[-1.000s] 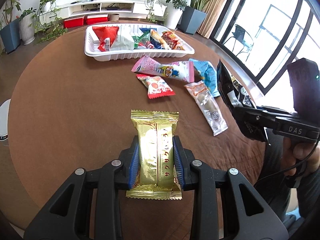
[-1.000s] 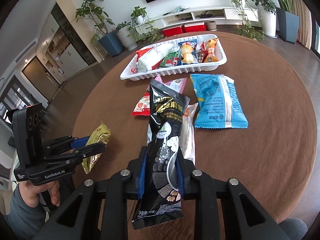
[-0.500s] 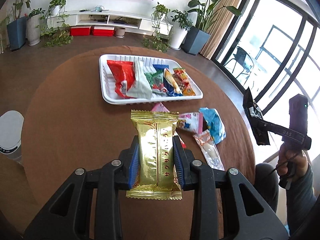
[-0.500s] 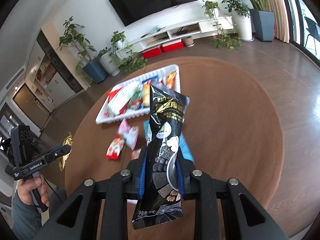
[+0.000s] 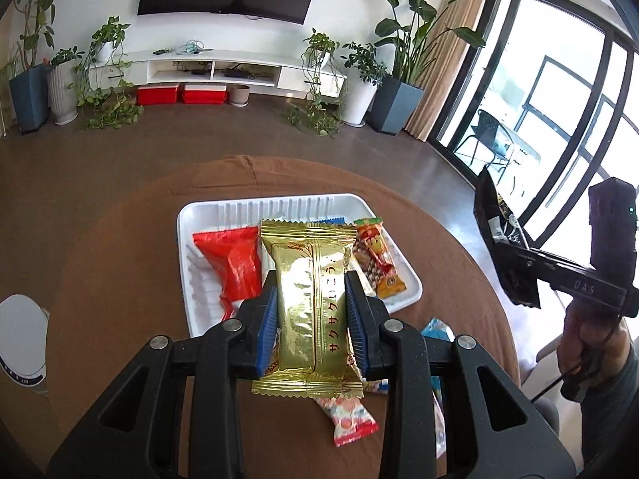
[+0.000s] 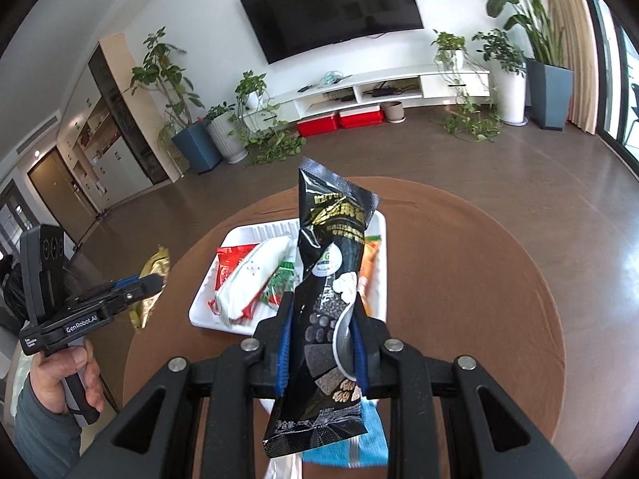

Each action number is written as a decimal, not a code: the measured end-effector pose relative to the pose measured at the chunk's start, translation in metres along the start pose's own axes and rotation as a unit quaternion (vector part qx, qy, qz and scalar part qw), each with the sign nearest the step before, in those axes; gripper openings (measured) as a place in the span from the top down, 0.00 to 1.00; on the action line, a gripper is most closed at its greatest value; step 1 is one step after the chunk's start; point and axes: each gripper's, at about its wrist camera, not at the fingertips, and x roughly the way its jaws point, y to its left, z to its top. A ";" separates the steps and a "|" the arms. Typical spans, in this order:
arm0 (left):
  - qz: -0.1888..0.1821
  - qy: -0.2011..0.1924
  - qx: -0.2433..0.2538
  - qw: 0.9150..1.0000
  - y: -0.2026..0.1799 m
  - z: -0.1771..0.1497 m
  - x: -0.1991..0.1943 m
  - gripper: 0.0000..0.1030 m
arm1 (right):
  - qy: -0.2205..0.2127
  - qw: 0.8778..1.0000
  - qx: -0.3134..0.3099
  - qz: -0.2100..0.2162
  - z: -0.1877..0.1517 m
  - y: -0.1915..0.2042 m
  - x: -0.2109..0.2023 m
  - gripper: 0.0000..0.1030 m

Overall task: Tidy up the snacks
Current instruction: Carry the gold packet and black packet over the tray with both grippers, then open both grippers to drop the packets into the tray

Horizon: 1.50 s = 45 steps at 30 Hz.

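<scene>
Left wrist view: the left gripper [image 5: 311,319] is clamped on a gold foil snack bar [image 5: 309,299], blue pads pressing its long sides, the bar pointing away. Under the fingers lies a pink-and-white wrapper [image 5: 351,419] on the brown round table [image 5: 120,259]. Just beyond the tips sits a white tray [image 5: 199,215] holding a red packet [image 5: 233,263] left of the bar and a colourful candy pack [image 5: 377,263] to its right.

Right wrist view: the right gripper [image 6: 319,339] is closed on a tall black snack pouch [image 6: 327,279], held upright. A blue bag [image 6: 359,447] lies beneath. Ahead, the same tray also holds a white packet [image 6: 255,271]. Far off, potted plants and a wall television [image 6: 335,4].
</scene>
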 end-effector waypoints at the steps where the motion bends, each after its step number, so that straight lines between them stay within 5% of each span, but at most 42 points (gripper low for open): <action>1: 0.000 0.001 -0.003 1.000 -0.003 0.006 0.012 0.72 | 0.006 1.000 -0.007 -0.001 0.006 0.004 0.010 0.74; 21: 0.026 0.064 0.007 0.998 -0.004 0.017 0.164 0.72 | 0.103 0.993 -0.045 -0.031 0.022 0.011 0.147 0.74; 37: 0.036 0.083 0.024 0.996 -0.001 0.016 0.209 0.71 | 0.120 0.991 -0.048 -0.042 0.015 0.010 0.170 0.71; 45: 0.039 0.073 0.024 0.996 -0.008 0.012 0.201 0.53 | 0.121 0.990 -0.051 -0.044 0.015 0.012 0.167 0.69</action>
